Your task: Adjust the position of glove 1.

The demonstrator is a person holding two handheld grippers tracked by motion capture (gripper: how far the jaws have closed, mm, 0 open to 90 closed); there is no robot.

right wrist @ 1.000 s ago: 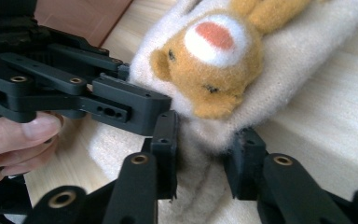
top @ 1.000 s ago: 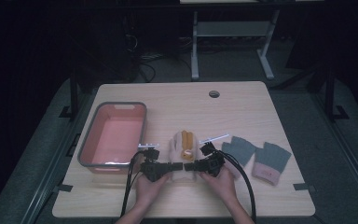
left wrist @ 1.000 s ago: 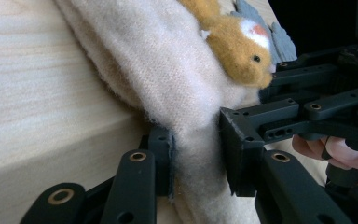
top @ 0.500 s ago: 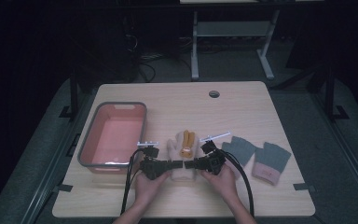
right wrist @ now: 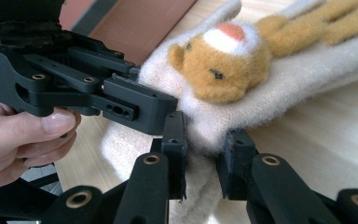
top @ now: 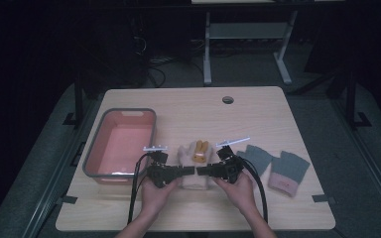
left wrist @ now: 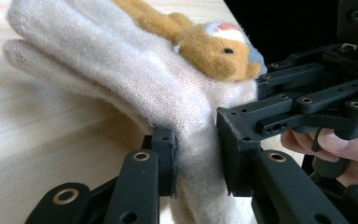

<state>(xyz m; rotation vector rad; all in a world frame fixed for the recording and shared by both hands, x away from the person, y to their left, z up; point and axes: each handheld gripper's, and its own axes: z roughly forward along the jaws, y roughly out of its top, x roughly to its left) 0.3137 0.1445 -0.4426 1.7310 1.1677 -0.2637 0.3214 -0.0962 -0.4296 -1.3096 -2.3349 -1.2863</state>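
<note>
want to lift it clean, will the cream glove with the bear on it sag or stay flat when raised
Probably floppy: the cream glove already creases where the left gripper pinches it. Likely light, being fuzzy knit. The right gripper also grips it, so the middle may sag.

Dark room; light wooden table (top: pixel 258 114) lit from above; grey floor (top: pixel 39 168); white desk frame (top: pixel 245 39) behind.
</note>
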